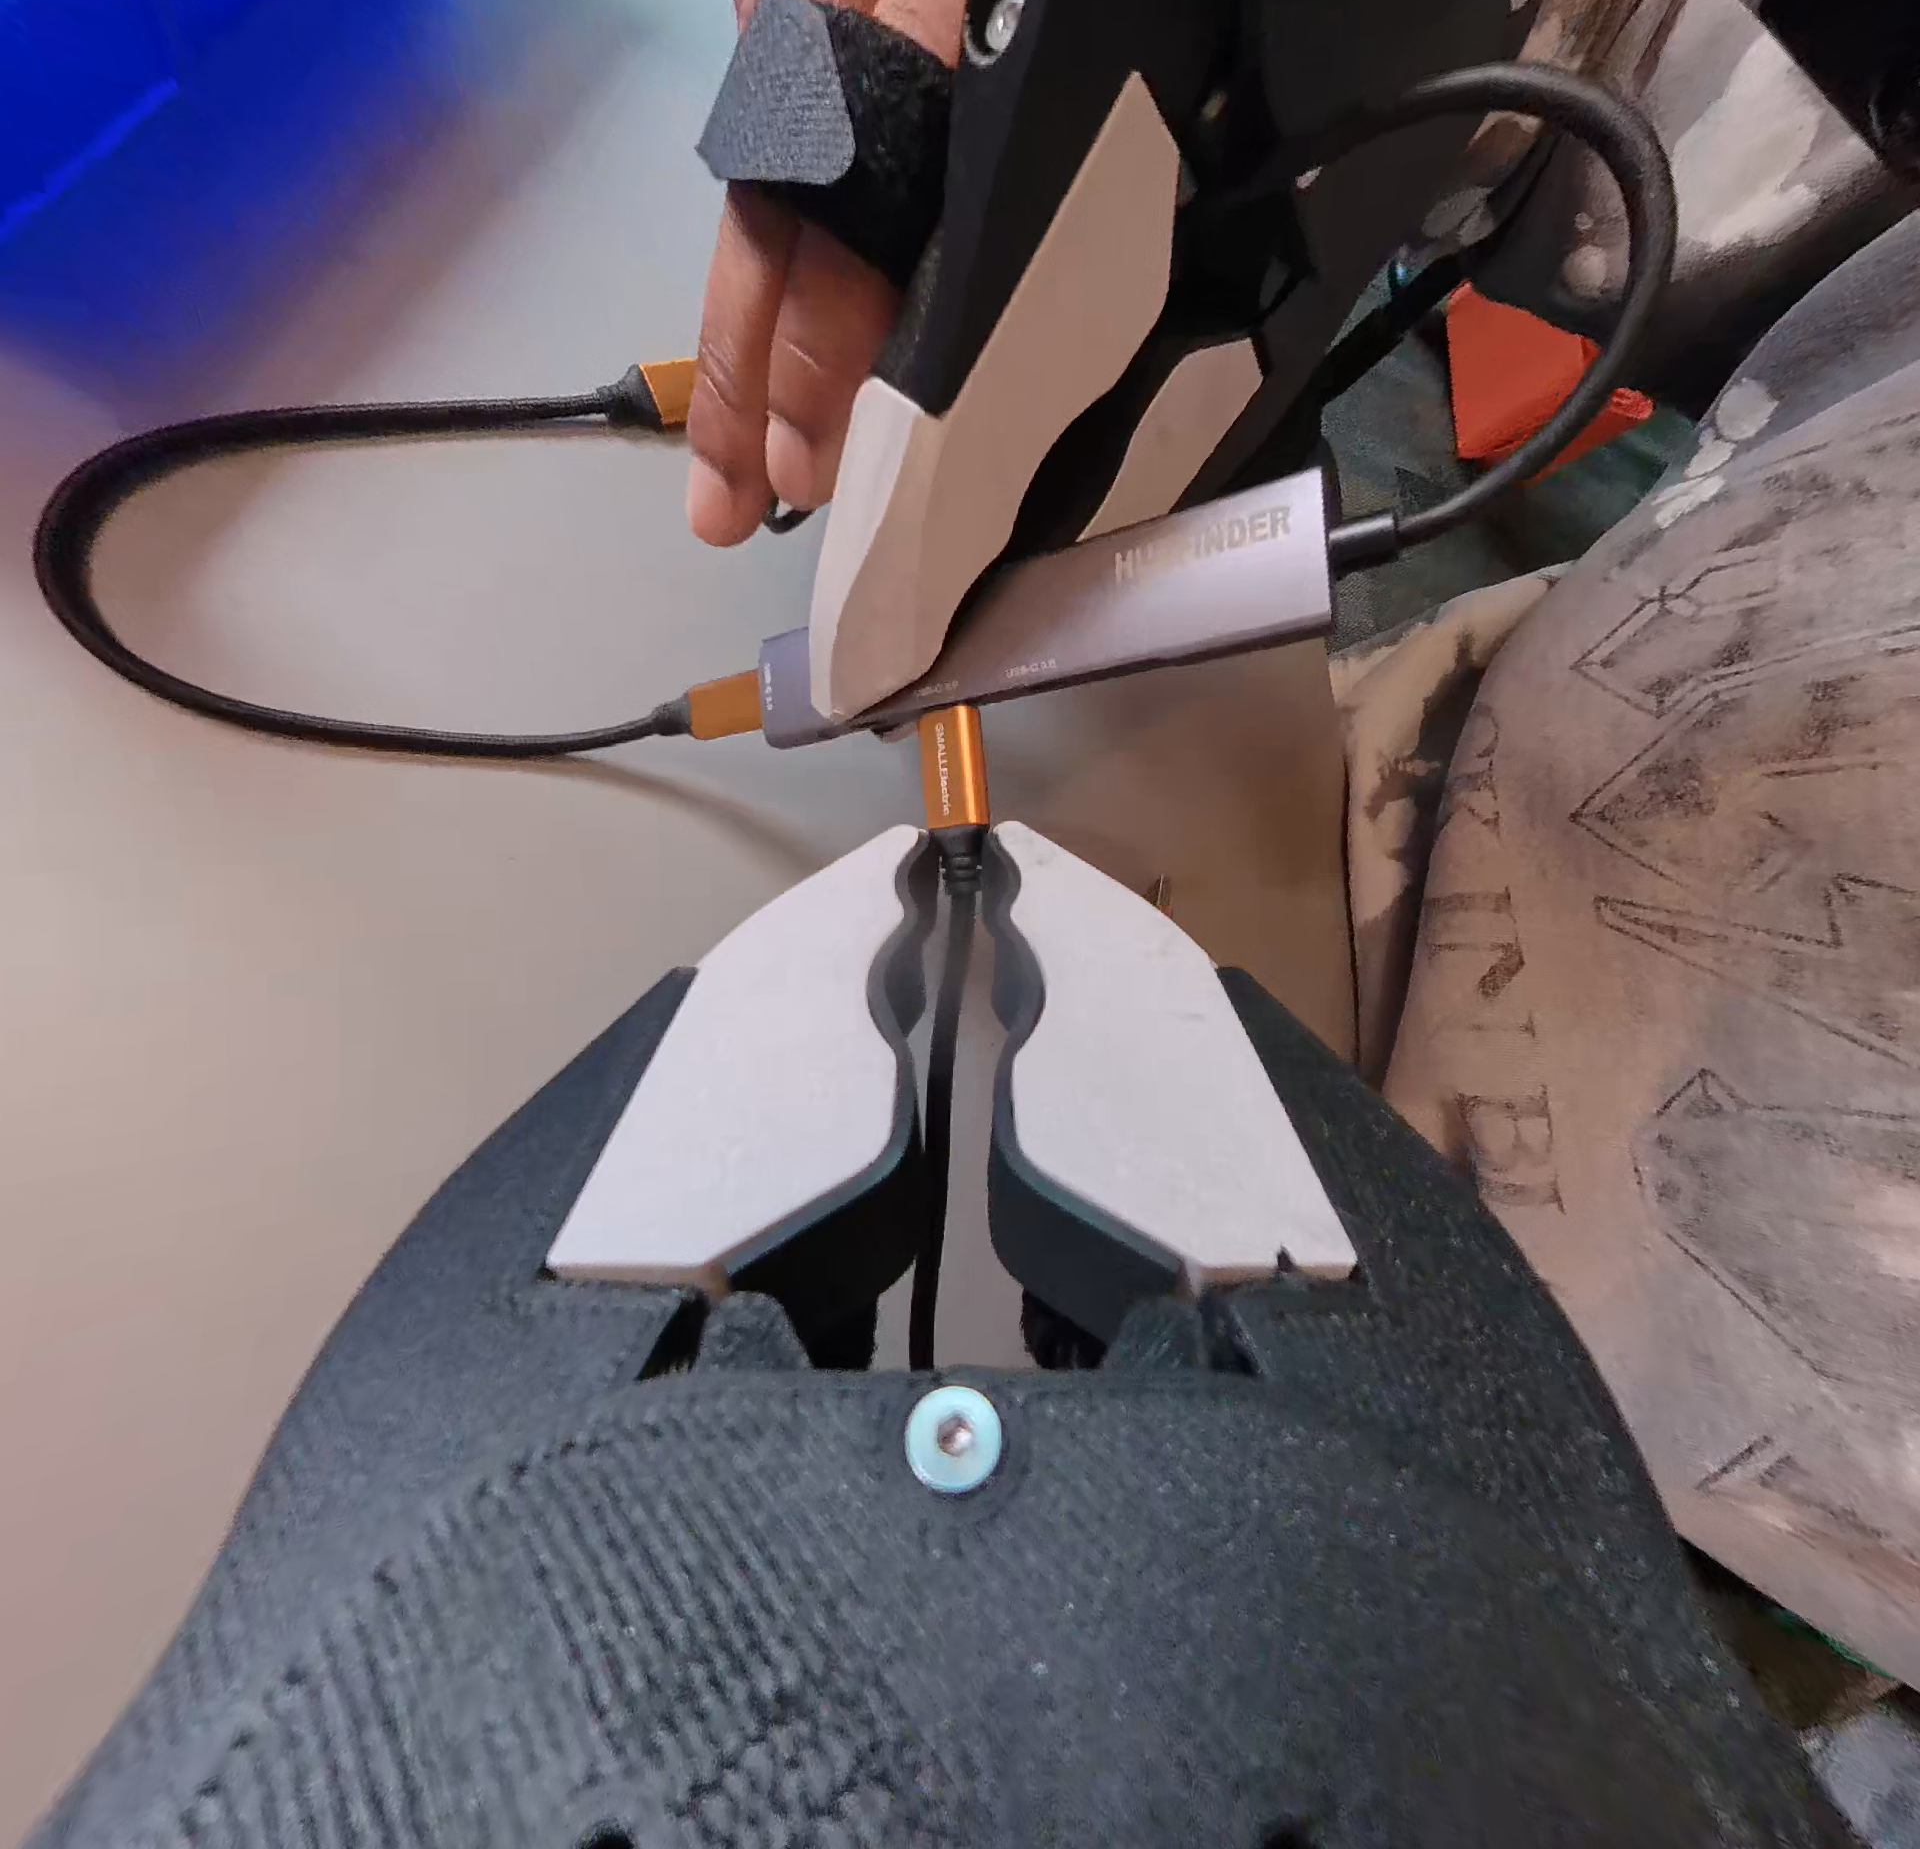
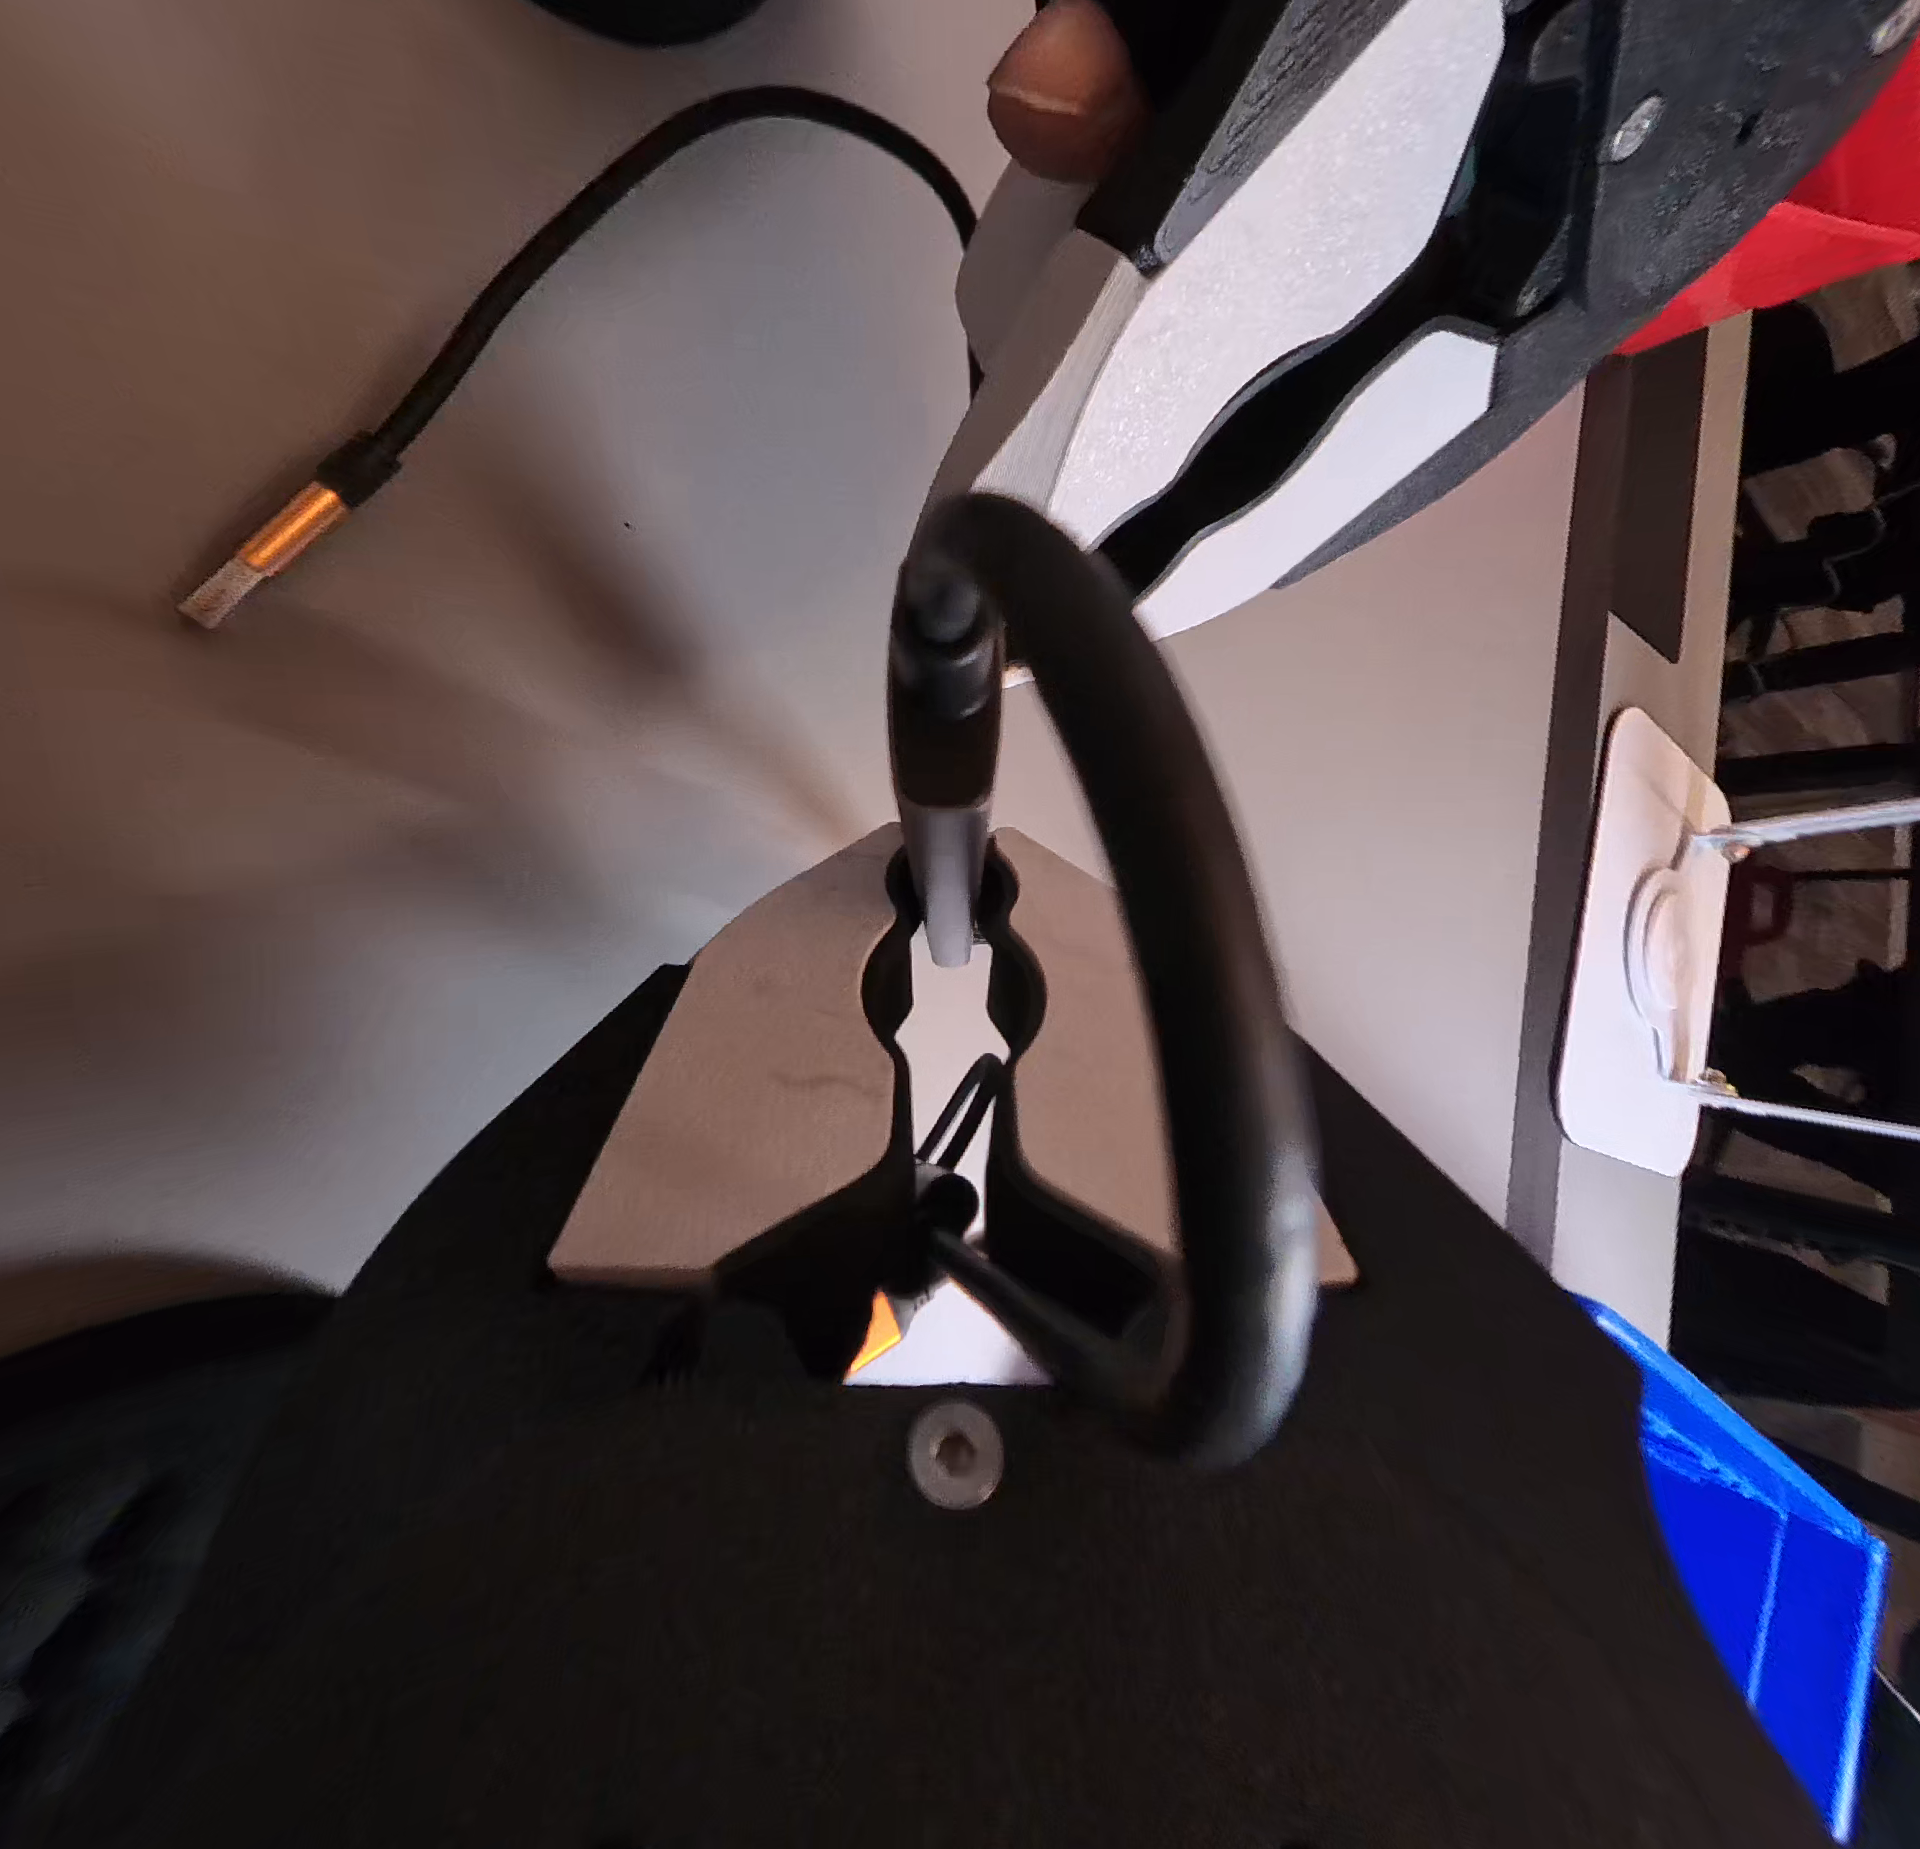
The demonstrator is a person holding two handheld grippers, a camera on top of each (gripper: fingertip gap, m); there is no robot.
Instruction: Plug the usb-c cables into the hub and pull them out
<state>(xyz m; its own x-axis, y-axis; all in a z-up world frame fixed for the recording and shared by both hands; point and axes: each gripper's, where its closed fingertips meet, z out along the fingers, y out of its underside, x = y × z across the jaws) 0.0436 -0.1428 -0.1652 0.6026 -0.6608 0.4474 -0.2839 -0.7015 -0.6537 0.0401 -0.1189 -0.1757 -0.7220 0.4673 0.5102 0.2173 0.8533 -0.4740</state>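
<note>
**Hub pinned, 2nd plug at side port**

Right gripper is clamped on grey hub, prob. to brace it vs push/pull. Left gripper is closed on cable just behind orange plug, which sits in hub's side port. Another orange plug is in the end port.

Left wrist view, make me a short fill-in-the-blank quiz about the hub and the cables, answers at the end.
1. The right tongs clamp the grey ____.
2. The left tongs are shut on the cable just behind an ____ plug seated in the USB-C hub.
3. The number of orange plugs seated in the hub is ____.
4. A third orange plug lies loose on the ____.

Answers: hub; orange; two; table
</note>
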